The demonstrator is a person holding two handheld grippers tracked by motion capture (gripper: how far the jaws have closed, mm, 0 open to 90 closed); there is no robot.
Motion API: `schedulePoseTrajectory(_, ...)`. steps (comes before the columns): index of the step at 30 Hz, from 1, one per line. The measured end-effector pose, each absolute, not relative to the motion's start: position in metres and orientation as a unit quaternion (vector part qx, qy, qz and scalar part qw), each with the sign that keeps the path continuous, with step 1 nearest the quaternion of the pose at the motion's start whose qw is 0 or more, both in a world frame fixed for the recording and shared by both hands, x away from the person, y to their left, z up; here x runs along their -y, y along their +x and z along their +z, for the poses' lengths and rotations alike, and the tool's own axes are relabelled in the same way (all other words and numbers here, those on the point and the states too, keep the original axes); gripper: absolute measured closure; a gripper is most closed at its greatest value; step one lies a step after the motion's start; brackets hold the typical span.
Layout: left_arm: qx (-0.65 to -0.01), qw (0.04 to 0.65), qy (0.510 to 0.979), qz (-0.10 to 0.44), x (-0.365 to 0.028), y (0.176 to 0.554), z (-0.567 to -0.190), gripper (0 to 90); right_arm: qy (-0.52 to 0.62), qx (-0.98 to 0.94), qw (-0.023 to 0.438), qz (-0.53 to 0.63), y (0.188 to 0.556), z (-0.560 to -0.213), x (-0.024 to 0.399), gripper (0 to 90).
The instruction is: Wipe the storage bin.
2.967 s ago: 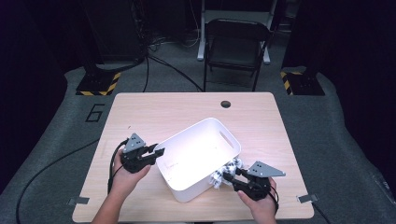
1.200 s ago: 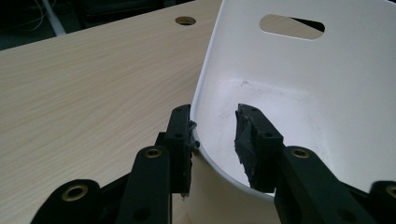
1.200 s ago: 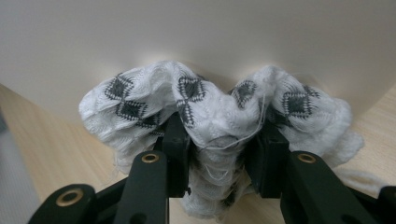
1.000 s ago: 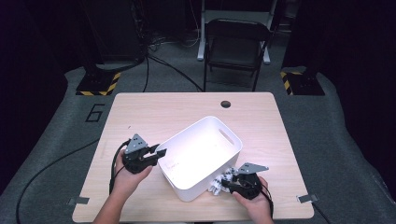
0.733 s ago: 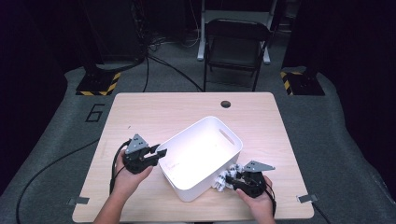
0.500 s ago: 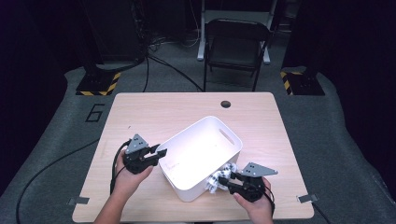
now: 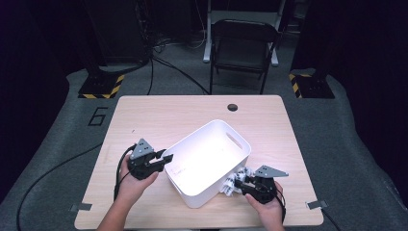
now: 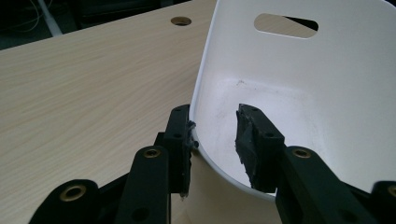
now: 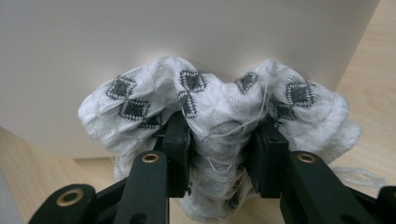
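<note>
On pale woodgrain table (image 7: 159, 115), left hand-held gripper (image 8: 212, 140) straddling smooth white bin (image 7: 207, 159) rim, right hand-held gripper (image 9: 219, 140) clamping crumpled diamond-patterned cloth (image 9: 215, 102).

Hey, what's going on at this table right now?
A person works with tongs in each hand. The left tongs straddle the rim of a white bin tipped on the wooden table. The right tongs are clamped on a bunched white cloth with dark diamond patterns, pressed against the bin's outer wall.

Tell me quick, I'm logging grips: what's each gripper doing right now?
Left gripper: astride the white bin rim; grip cannot be told.
Right gripper: closed on the bunched white patterned cloth.
</note>
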State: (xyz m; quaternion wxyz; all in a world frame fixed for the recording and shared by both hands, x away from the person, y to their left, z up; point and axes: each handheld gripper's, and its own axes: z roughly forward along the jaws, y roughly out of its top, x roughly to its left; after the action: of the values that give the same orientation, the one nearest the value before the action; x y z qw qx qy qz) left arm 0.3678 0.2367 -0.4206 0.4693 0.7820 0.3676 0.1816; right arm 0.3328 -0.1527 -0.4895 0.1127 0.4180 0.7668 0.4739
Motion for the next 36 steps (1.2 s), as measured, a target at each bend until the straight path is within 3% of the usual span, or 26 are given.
schedulePoseTrajectory(9,-0.365,0.459,0.790,0.179,-0.236,0.367,-0.418,65.2,0.413,-0.794,0.091,0.438,0.335,-0.500,0.142,63.5)
schedulePoseTrajectory(20,-0.356,0.446,0.804,0.170,-0.232,0.367,-0.415,63.0,0.357,-0.758,0.140,0.528,0.308,-0.450,0.135,63.3)
schedulePoseTrajectory(32,-0.358,0.453,0.799,0.168,-0.233,0.367,-0.417,63.4,0.388,-0.795,0.076,0.459,0.325,-0.490,0.131,63.3)
schedulePoseTrajectory(36,-0.359,0.452,0.799,0.168,-0.232,0.367,-0.417,63.1,0.383,-0.802,0.086,0.450,0.326,-0.490,0.130,63.4)
